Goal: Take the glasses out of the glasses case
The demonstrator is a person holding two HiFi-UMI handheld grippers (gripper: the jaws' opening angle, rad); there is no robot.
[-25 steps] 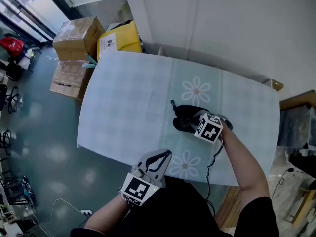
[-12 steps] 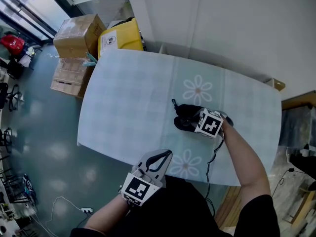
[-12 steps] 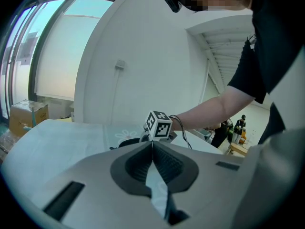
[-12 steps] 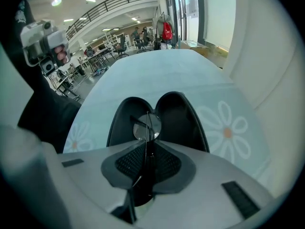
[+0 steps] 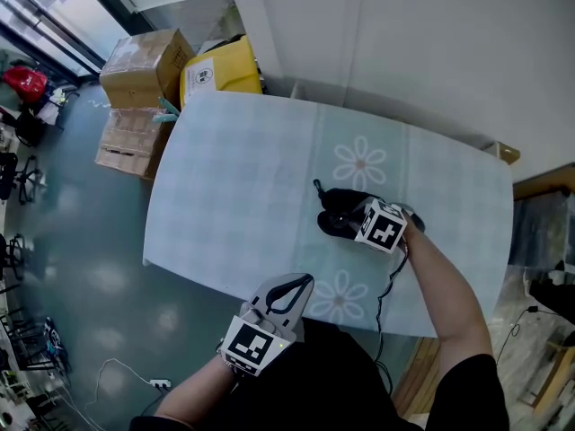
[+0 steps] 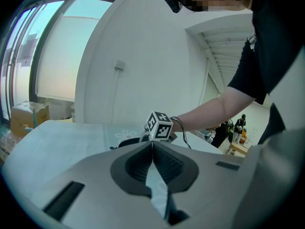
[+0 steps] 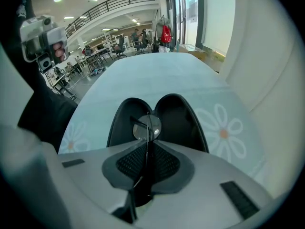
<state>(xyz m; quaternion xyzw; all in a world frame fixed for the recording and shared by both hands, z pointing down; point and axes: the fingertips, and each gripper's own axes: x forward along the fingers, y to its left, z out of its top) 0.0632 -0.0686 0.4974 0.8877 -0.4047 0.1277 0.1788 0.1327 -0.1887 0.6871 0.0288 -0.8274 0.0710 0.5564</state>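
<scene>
now the glasses case lies open on the bench, right of middle and nearer the near edge than the far one, between two flower prints on the cloth. its two black halves are spread flat. the right tongs are pressed together on the glasses, the thin frame running edge-on between the ribbed pads and one round lens showing just past the tips, over the middle of the case. whether the glasses are clear of the case cannot be told. the left tongs hang just off the bench's near edge, tips meeting with nothing between them. cardboard boxes stand on the floor beyond the far left corner.
</scene>
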